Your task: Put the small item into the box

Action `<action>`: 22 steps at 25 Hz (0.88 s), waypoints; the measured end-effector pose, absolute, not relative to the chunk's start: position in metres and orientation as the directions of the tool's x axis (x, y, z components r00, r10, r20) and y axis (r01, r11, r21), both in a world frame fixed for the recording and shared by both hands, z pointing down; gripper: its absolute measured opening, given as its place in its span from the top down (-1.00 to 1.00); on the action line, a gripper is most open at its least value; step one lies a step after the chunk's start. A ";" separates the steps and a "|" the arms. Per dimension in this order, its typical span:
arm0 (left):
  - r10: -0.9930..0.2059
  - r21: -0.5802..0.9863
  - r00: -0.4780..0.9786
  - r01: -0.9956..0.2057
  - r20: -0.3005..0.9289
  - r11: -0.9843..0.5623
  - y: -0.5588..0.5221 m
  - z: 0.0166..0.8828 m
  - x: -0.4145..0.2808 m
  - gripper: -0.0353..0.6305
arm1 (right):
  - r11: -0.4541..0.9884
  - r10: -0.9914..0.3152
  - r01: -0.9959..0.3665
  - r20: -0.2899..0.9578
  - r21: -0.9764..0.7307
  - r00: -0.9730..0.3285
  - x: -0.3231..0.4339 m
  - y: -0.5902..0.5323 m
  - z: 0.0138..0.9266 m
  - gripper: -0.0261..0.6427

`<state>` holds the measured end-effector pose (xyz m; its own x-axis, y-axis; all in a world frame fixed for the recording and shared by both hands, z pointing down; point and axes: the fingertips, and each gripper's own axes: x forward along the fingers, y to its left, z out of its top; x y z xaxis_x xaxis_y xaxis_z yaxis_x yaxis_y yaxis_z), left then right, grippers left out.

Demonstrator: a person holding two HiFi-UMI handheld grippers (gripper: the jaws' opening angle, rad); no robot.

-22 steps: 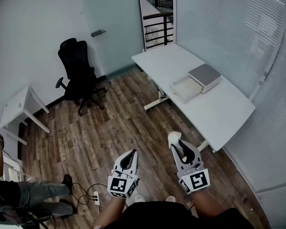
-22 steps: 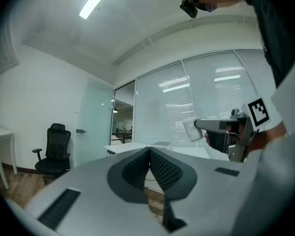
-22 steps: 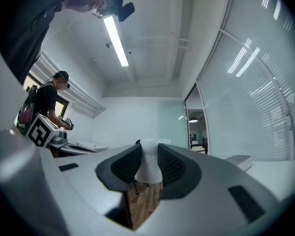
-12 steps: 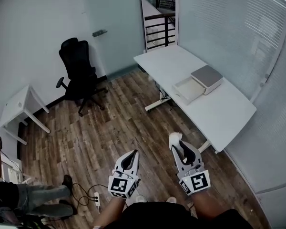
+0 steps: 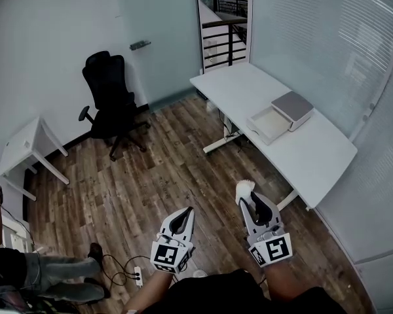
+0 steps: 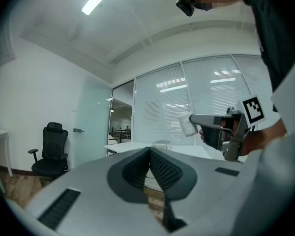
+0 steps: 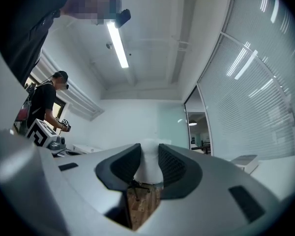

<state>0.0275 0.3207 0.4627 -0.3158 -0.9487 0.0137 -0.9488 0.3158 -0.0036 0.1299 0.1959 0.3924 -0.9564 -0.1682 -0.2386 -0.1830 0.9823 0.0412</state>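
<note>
My right gripper [image 5: 247,197] is shut on a small white item [image 5: 243,188] that pokes out past its tips; the right gripper view shows this white item [image 7: 150,162] pressed between the dark pads. My left gripper [image 5: 182,218] hangs beside it, shut, with nothing between its pads [image 6: 160,168]; the left gripper view also catches the right gripper [image 6: 192,123] with the white item [image 6: 187,124] at its tip. The box [image 5: 270,124], a shallow white tray with a grey lid [image 5: 292,105] beside it, lies on the white table [image 5: 314,159], well ahead and to the right of both grippers.
A black office chair [image 5: 111,100] stands on the wood floor at the back left. A small white side table [image 5: 26,146] is at the far left. A person [image 5: 26,270] stands at lower left by cables and a power strip [image 5: 138,275]. A glass wall with blinds runs on the right.
The table and the box have shifted slightly right and up in the head view. Both grippers sit a little lower in that view, with the same grip.
</note>
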 end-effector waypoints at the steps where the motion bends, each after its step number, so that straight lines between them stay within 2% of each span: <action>1: -0.951 -0.008 -0.309 -0.951 0.010 0.309 0.322 0.461 0.024 0.86 | 0.981 -0.172 -0.188 -0.241 0.045 -0.955 0.127 0.197 0.392 0.56; 9: -0.949 0.018 -0.316 -0.949 0.007 0.316 0.328 0.468 -0.013 0.86 | 0.976 -0.194 -0.211 -0.233 0.051 -0.953 0.099 0.196 0.395 0.56; 22: -0.942 0.008 -0.335 -0.942 0.027 0.336 0.252 0.472 -0.088 0.86 | 0.985 -0.151 -0.166 -0.231 0.046 -0.961 0.016 0.120 0.394 0.56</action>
<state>-0.0883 0.2520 0.4724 -0.3355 -0.9417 0.0273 -0.9419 0.3358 0.0083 0.0165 0.1196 0.3939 -0.9610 -0.1512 -0.2315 -0.1659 0.9851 0.0457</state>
